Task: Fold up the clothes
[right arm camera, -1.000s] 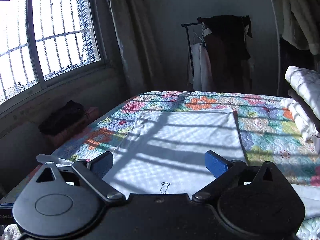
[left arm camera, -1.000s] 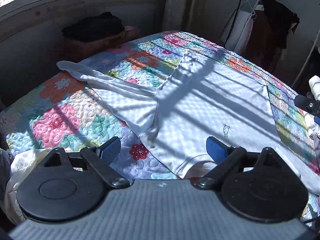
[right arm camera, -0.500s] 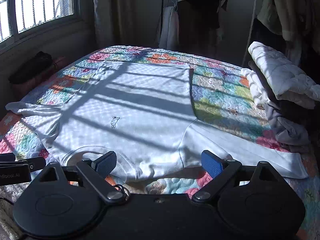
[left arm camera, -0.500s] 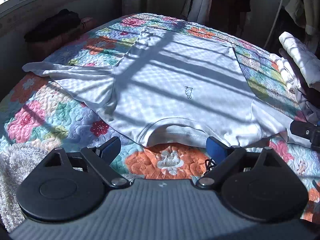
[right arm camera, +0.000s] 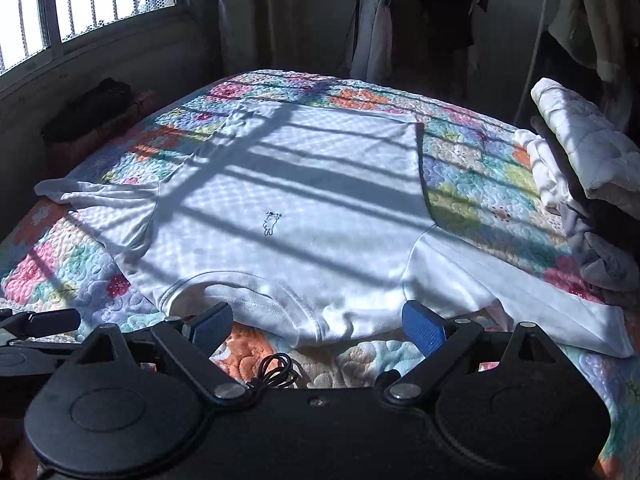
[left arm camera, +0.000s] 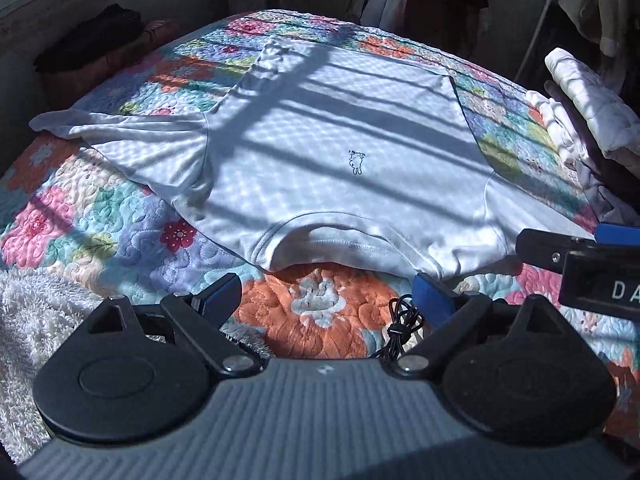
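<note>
A white long-sleeved shirt (left arm camera: 328, 152) lies spread flat, front up, on a floral quilt (left arm camera: 312, 312), collar toward me; it also shows in the right wrist view (right arm camera: 288, 216). A small rabbit print marks its chest. My left gripper (left arm camera: 326, 302) is open and empty, just short of the collar. My right gripper (right arm camera: 318, 326) is open and empty, over the collar and right shoulder edge. The right gripper's finger also shows at the right edge of the left wrist view (left arm camera: 560, 248).
A coiled black cable (left arm camera: 400, 326) lies on the quilt below the collar. Folded white bedding and clothes (right arm camera: 580, 152) are piled at the right. A dark bundle (right arm camera: 88, 108) sits under the window. A clothes rack (right arm camera: 400, 20) stands behind the bed. A fluffy white blanket (left arm camera: 36, 320) lies at the left.
Both grippers have pulled back toward the collar end of the bed and swung to face the shirt squarely. Both stayed open. The shirt has not moved.
</note>
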`<state>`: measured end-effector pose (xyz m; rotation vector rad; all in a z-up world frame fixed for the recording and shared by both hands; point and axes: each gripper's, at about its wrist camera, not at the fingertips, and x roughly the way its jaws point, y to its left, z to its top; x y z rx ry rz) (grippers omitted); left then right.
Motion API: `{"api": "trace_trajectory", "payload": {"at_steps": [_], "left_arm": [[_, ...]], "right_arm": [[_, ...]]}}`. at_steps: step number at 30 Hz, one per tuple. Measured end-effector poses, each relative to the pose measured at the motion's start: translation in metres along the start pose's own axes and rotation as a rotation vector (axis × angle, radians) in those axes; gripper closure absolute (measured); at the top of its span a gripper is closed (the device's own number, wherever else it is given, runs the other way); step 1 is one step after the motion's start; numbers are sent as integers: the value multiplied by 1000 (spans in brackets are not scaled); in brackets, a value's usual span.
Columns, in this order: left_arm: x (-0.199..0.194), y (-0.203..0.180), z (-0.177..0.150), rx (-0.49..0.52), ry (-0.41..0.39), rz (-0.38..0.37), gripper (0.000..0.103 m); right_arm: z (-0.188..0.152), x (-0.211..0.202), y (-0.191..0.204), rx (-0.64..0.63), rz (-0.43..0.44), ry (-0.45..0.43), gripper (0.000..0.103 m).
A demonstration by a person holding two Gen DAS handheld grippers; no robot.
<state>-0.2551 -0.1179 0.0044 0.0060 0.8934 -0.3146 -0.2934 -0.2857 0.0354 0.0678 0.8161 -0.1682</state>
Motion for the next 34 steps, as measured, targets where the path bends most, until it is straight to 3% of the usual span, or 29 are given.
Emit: {"api": "trace_trajectory", "payload": {"at_steps": [8,26,34], "left_arm": [[0,-11,-6,100,-29,121,7],[5,-15,-5,103,-20,151,6],[4,-30,-7,144,-23,128,6]], "right_arm": [[0,-1,3,-1,7,-11,9],[-3,1,9,-51,21,-8,9],[-5,2,12,-58,26,-3,9]]}}
